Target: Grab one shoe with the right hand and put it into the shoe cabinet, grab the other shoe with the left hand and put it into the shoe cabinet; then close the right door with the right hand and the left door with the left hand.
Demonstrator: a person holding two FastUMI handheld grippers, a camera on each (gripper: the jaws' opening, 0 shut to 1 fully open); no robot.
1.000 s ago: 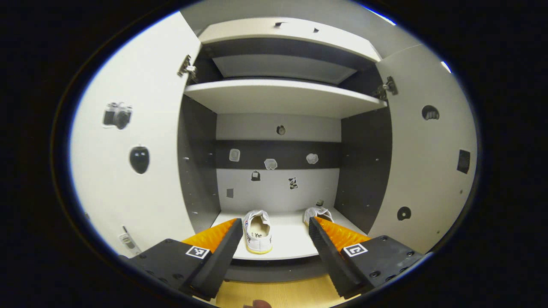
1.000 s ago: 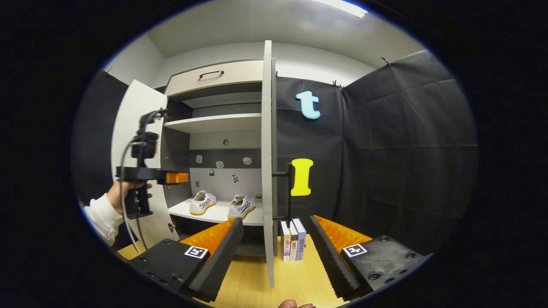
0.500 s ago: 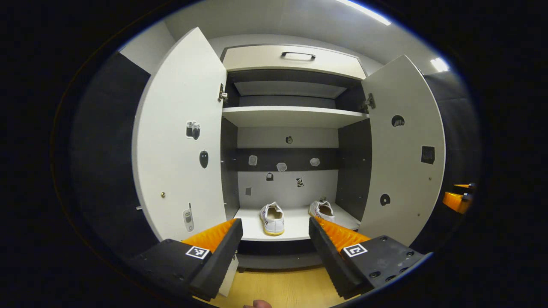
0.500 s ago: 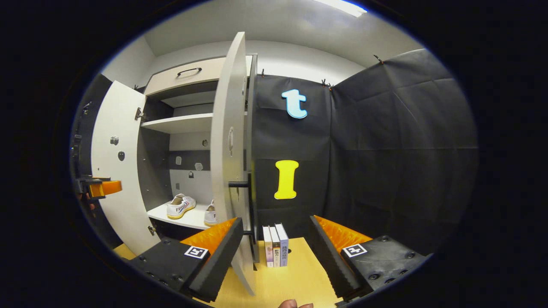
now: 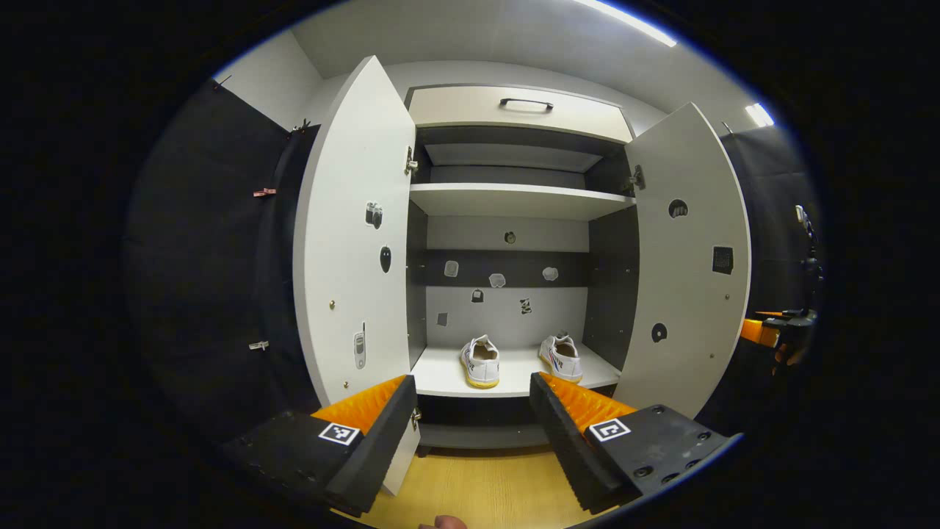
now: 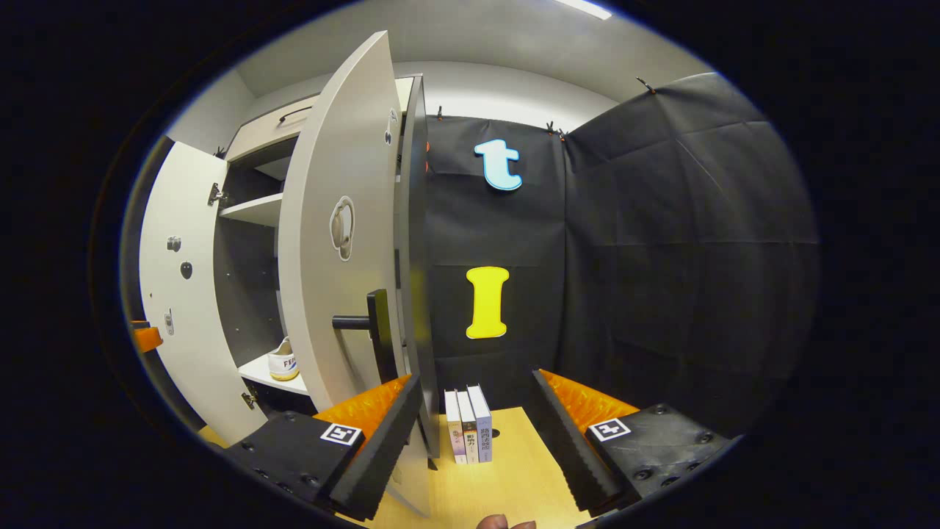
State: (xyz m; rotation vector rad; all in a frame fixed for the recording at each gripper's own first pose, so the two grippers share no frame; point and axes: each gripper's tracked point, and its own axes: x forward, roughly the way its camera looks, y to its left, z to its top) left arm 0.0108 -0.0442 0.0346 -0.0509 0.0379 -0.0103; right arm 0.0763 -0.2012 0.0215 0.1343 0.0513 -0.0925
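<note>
The shoe cabinet (image 5: 514,242) stands against the booth's black cloth wall with both doors swung wide, the left door (image 5: 352,242) and the right door (image 5: 690,257) flanking its dark interior. A drawer with a black handle (image 5: 526,103) caps the top, and a pale shelf (image 5: 514,200) crosses the upper part. On the bottom shelf (image 5: 440,375) sit the two white shoes, the left shoe (image 5: 481,361) near the middle and the right shoe (image 5: 562,356) close to the right wall, apart from each other, heels toward the camera. Small stickers dot the back panel and the insides of both doors. The left gripper (image 5: 471,411) hangs in front of the cabinet over the wooden floor (image 5: 477,492), its fingers spread wide with nothing between them. In the right gripper view the right door (image 6: 330,242) is seen from its outer face, with its black handle (image 6: 371,330) sticking out; it hides most of the interior, leaving just the toe of one shoe (image 6: 283,361) visible past its edge. Three books (image 6: 468,425) stand upright on the floor beside the cabinet's side. The right gripper (image 6: 474,411) is likewise spread and empty, its left finger just before the door's lower edge.
</note>
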